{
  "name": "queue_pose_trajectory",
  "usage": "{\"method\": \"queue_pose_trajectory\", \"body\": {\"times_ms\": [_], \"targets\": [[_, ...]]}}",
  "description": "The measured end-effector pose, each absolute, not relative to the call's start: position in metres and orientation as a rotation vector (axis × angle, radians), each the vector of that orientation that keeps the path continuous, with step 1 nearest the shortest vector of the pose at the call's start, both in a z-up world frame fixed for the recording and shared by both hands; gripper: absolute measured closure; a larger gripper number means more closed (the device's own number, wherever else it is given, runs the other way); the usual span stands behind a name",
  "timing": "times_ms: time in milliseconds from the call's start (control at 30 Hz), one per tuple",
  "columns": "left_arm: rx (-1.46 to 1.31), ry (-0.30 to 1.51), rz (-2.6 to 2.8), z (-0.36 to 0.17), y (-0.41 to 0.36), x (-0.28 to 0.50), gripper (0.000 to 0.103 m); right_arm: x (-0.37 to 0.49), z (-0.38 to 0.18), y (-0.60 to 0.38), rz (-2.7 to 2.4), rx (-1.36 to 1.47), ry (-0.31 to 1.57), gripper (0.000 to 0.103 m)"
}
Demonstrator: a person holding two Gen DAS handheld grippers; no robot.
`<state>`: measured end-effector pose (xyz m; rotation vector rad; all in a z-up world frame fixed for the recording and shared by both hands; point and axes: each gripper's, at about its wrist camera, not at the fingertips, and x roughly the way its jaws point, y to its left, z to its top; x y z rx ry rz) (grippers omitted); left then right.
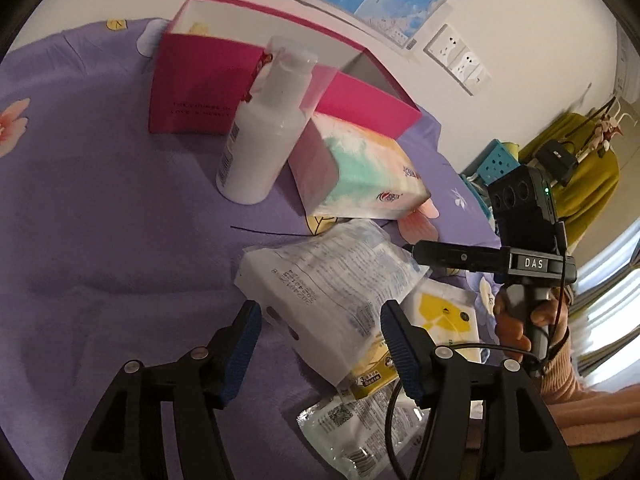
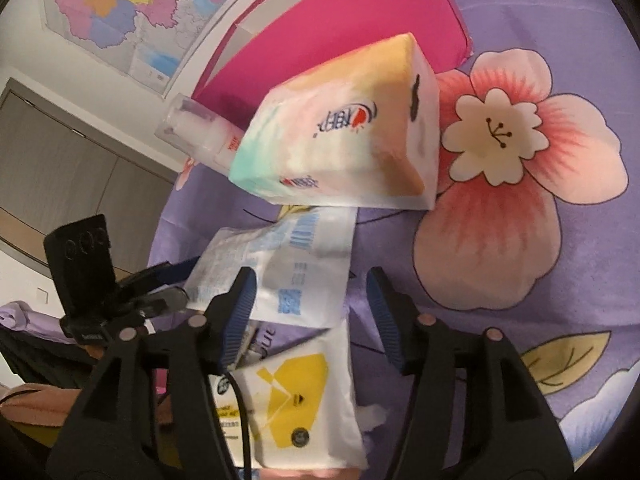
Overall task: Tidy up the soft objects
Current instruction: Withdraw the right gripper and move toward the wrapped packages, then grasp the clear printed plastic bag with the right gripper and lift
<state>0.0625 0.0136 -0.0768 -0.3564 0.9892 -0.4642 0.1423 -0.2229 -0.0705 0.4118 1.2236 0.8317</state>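
Progress: early by my read; open magenta cardboard box [image 1: 256, 80] looked empty where visible, all packs outside on the purple floral bedsheet [image 1: 100, 220].
Packs: four soft ones: pastel tissue pack [image 1: 360, 172] touching box, white printed pack [image 1: 332, 280], yellow-white pack [image 2: 288, 400], clear pouch [image 1: 352, 436] nearer.
Bottle: one white plastic bottle [image 1: 264, 132], before box.
Left gripper [image 1: 320, 344]: jaws released, straddling white printed pack.
Right gripper [image 2: 308, 312]: jaws released, empty.
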Motion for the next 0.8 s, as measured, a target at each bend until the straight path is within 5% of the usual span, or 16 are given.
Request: {"method": "queue_pose_trajectory", "body": {"times_ms": [267,567,800], "targets": [[-0.342,0.996,-0.486,-0.077,0.004,0.064,0.052,0.141,-0.073,-0.209,0.881,0.421,1.216,0.045],[-0.317,0.993,-0.496,-0.074,0.0,0.063,0.063,0.132,-0.072,-0.218,0.883,0.424,1.199,0.076],[-0.283,0.972,-0.513,-0.068,-0.008,0.058,0.065,0.118,-0.061,-0.225,0.892,0.407,1.137,0.08]]}}
